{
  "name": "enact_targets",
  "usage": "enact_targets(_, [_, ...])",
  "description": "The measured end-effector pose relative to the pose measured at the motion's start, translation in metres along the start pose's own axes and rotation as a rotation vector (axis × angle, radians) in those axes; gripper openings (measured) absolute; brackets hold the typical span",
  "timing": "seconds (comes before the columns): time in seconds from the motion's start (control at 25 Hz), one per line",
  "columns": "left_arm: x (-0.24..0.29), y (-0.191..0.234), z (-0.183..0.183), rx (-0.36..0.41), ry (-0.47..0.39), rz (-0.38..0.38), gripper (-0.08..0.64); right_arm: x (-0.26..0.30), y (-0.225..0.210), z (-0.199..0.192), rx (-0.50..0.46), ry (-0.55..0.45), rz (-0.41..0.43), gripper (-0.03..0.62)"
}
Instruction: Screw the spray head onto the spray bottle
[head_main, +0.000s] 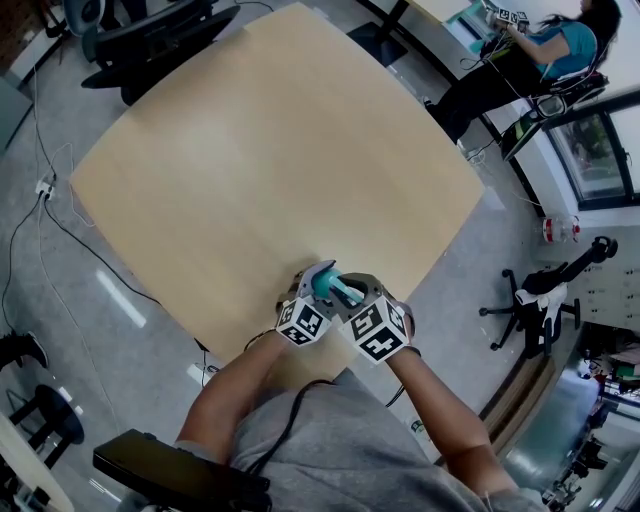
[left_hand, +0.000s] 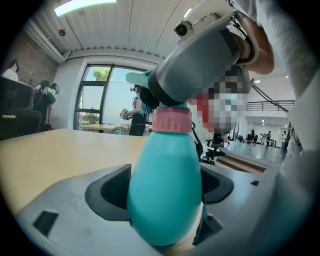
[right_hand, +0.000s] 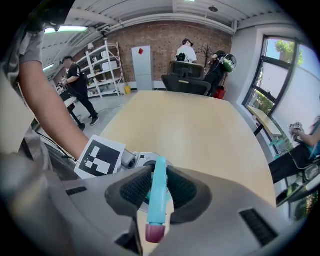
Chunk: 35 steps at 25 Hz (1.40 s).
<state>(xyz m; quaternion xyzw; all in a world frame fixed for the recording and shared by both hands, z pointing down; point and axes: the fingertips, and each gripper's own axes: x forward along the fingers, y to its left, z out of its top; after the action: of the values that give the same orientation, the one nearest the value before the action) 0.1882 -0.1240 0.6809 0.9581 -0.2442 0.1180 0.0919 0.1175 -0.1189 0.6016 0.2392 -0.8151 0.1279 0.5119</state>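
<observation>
Tabletop (head_main: 270, 150) of pale wood in brick-walled office (right_hand: 165, 35); left gripper (left_hand: 164, 186) clamped on spray bottle (left_hand: 162, 160), right gripper (right_hand: 159, 189) pinching spray head (right_hand: 158, 212).

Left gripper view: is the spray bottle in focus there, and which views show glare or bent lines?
Left gripper view: the spray bottle is fairly sharp, the window behind it is bright and pale, the corners are black. Right gripper view: the spray head is sharp, the edges of the table bow. Head view: even light, glare streaks on the floor.

Bright daylight from windows (left_hand: 100, 95) and ceiling strips (left_hand: 85, 6); fisheye edges bend, close foreground slightly soft.
</observation>
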Motion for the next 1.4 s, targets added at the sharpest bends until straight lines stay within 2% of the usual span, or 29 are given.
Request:
enact_targets(0.4, [0.002,-0.001,-0.005,0.016,0.017,0.005,0.371,0.0,0.002,-0.005,-0.048,-0.016,-0.003,0.094])
enact_targets(0.68, [0.001,0.004,-0.005,0.014,0.017,0.016,0.371,-0.002,0.008,-0.001,-0.112,-0.015,0.087,0.109])
enact_targets(0.84, [0.0,0.001,-0.005,0.007,0.018,0.015,0.371,-0.015,0.014,0.005,-0.249,-0.048,0.096,0.137])
enact_targets(0.96, [0.001,-0.001,-0.005,0.006,0.019,0.006,0.371,-0.029,0.019,0.007,-0.401,-0.051,0.107,0.138])
enact_targets(1.12, [0.002,-0.003,-0.004,0.012,0.018,-0.003,0.371,-0.05,0.017,0.002,-0.637,0.015,0.101,0.138])
enact_targets(1.2, [0.001,-0.001,-0.004,0.013,0.017,-0.004,0.371,-0.053,0.012,0.0,-0.692,0.058,0.1,0.138])
enact_targets(1.28, [0.0,0.0,-0.005,0.016,0.016,-0.001,0.371,-0.045,0.012,-0.002,-0.677,0.077,0.123,0.137])
enact_targets(1.4, [0.001,-0.003,-0.005,0.018,0.017,0.003,0.371,-0.018,0.013,-0.004,-0.556,0.075,0.13,0.137])
